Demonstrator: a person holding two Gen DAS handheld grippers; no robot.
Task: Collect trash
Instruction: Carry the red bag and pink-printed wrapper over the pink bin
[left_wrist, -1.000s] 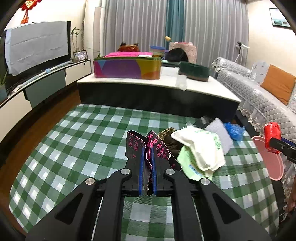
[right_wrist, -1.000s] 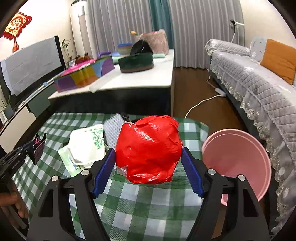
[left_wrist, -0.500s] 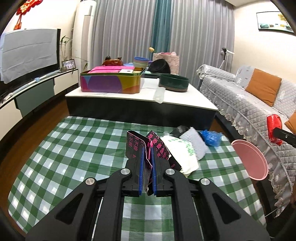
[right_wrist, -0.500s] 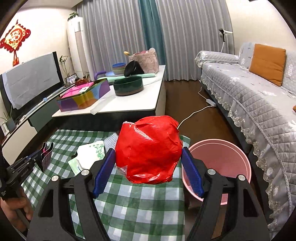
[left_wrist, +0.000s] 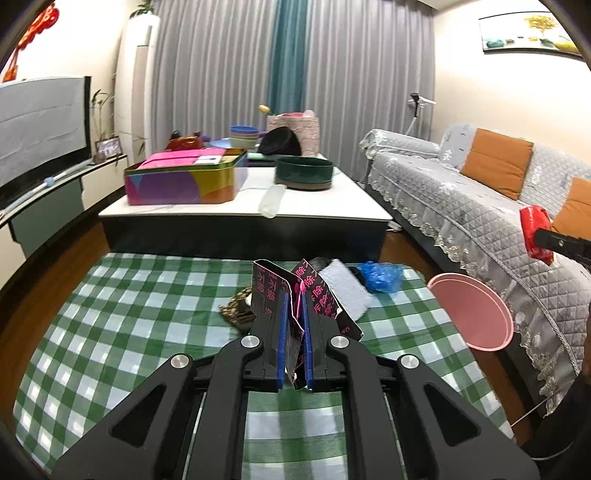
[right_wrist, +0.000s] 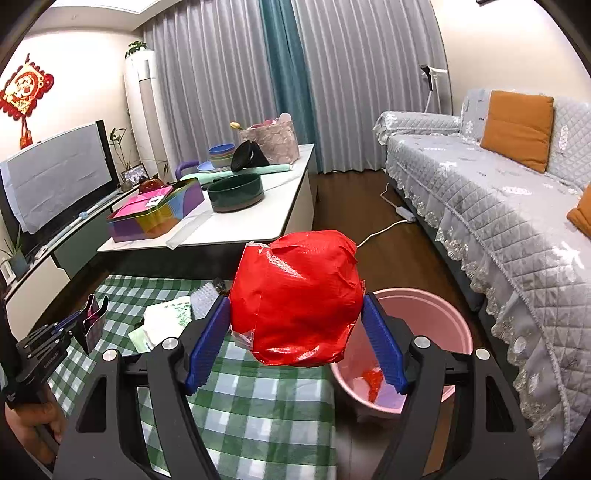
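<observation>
Both tools loaded w/ trash.
Right tool (right_wrist: 295, 343) clamps red bag (right_wrist: 295, 299) beside pink bin (right_wrist: 417, 354); left tool (left_wrist: 294, 325) pinches black-pink wrapper (left_wrist: 291, 291).

I see the bucket (right_wrist: 424, 332) on the floor just right of the table (right_wrist: 258, 406); the scraps (left_wrist: 343, 291) lie at the table's far edge, the sofa (right_wrist: 498, 221) beyond the bucket.

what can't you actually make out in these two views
- Pink bin contents: in the right wrist view the red wrapper and the right gripper cover most of the inside; only red scraps show.
- Black-and-pink carton: the left gripper jaws hide its lower part, and its print is too small to read.
- Pile under the white bag: the gripper arm covers it.
</observation>
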